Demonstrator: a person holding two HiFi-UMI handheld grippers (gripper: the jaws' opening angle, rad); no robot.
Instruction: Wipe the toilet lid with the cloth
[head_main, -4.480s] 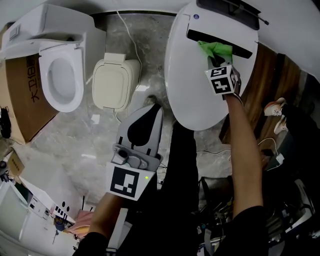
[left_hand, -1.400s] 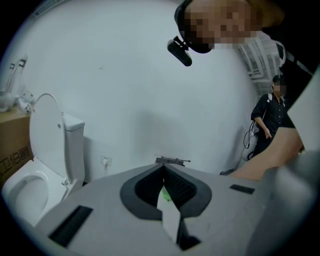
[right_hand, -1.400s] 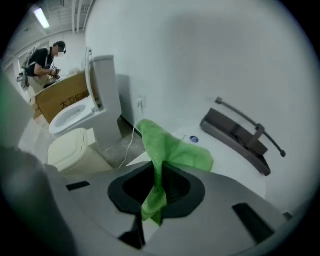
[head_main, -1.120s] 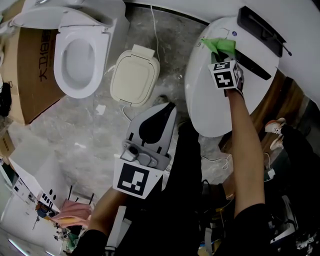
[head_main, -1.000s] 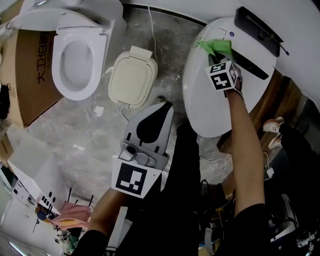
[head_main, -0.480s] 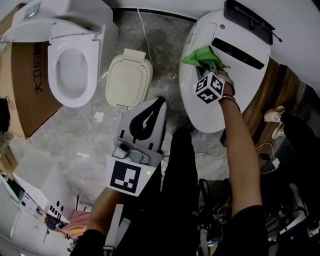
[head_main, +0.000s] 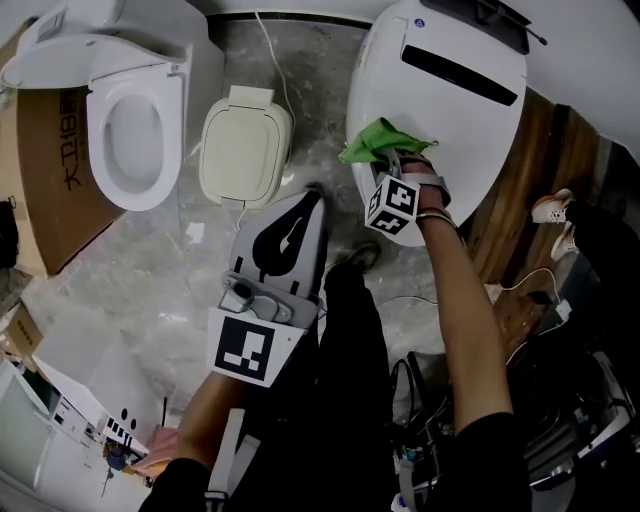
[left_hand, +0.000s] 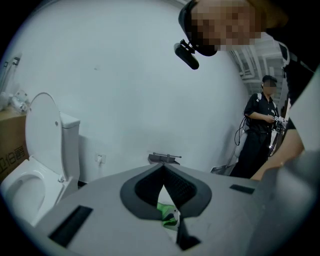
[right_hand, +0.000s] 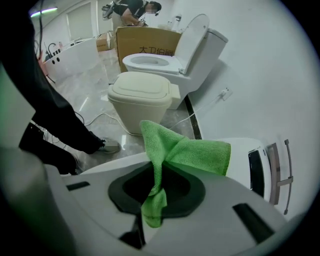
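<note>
A sanitary-ware showroom or storeroom: an open toilet (head_main: 135, 125), a cream toilet (head_main: 243, 150) and a big white toilet (head_main: 470, 140) share one marble floor (head_main: 150, 285), with a cardboard box (head_main: 42, 200) at the left.

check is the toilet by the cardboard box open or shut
Open: its lid stands raised, bowl exposed.

- The right gripper (head_main: 392, 160) has drawn back along the lid (head_main: 470, 130), from the black slot (head_main: 463, 76) at the far end to the lid's left edge.
- The cloth (head_main: 372, 142) came with it, and now lies well clear of the slot, at that edge.
- The gripper's marker cube (head_main: 392, 207) has turned leftward.
</note>
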